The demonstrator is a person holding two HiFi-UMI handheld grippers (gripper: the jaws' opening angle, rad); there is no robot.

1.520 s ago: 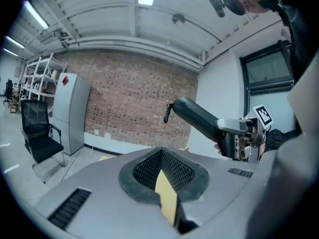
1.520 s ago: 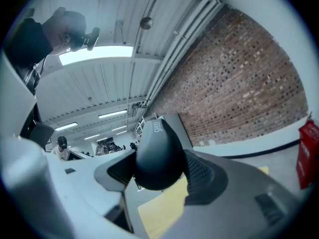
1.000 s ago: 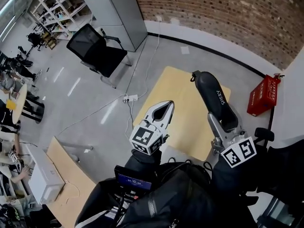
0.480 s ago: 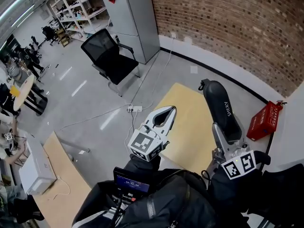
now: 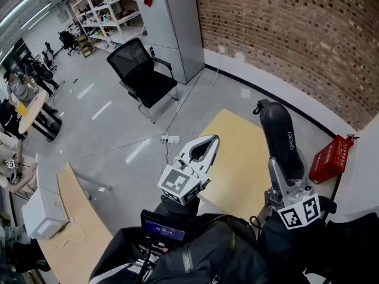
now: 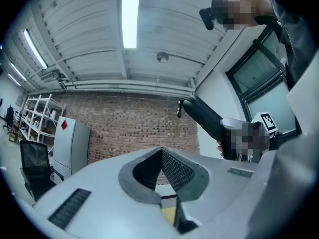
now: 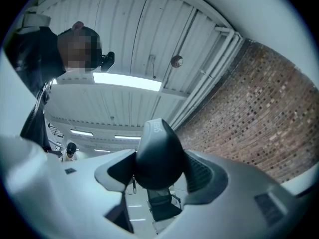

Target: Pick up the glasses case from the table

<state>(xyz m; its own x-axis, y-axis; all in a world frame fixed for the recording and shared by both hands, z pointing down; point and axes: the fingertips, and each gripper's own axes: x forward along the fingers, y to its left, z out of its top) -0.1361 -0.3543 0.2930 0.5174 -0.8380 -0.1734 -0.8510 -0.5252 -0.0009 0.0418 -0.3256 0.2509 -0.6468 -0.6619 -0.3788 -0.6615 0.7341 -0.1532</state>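
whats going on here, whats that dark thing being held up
A person holds a two-jaw gripper in each hand. The right gripper is clamped on the dark glasses case, which is up in the air above the light wooden table and points away from the person. The left gripper is beside it over the table's edge, jaws together with nothing in them. The case is off the table.
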